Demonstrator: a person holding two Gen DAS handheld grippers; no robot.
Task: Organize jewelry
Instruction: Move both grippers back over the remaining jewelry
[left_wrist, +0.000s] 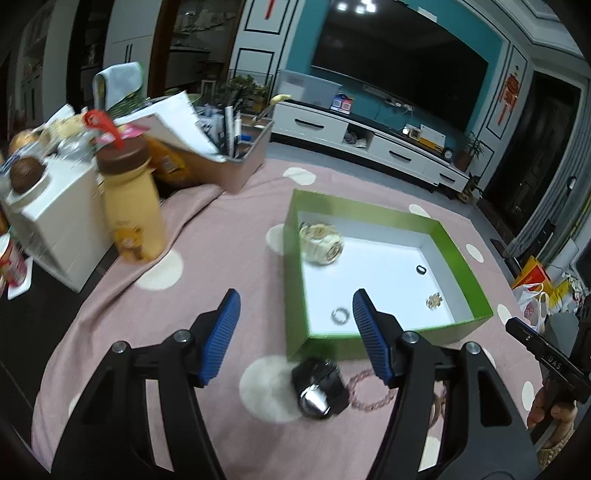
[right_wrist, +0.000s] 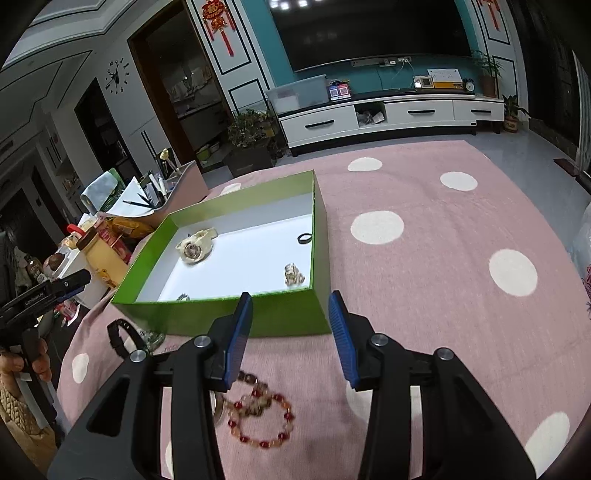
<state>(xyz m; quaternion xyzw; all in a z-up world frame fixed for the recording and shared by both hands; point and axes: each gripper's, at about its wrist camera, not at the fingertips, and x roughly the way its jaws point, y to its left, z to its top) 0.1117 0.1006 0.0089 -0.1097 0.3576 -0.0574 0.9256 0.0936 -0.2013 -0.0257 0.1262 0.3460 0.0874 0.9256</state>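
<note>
A green box (left_wrist: 461, 258) sits on a pink dotted tabletop (right_wrist: 424, 258), holding a cream watch (left_wrist: 322, 243), a black ring (left_wrist: 421, 270), a silver ring (left_wrist: 340, 315) and a gold trinket (left_wrist: 434, 301). Left gripper (left_wrist: 295, 339) jaws spread above a black watch (left_wrist: 320, 387). Right gripper (right_wrist: 290, 339) jaws spread over a red beaded bracelet (right_wrist: 262, 421).
</note>
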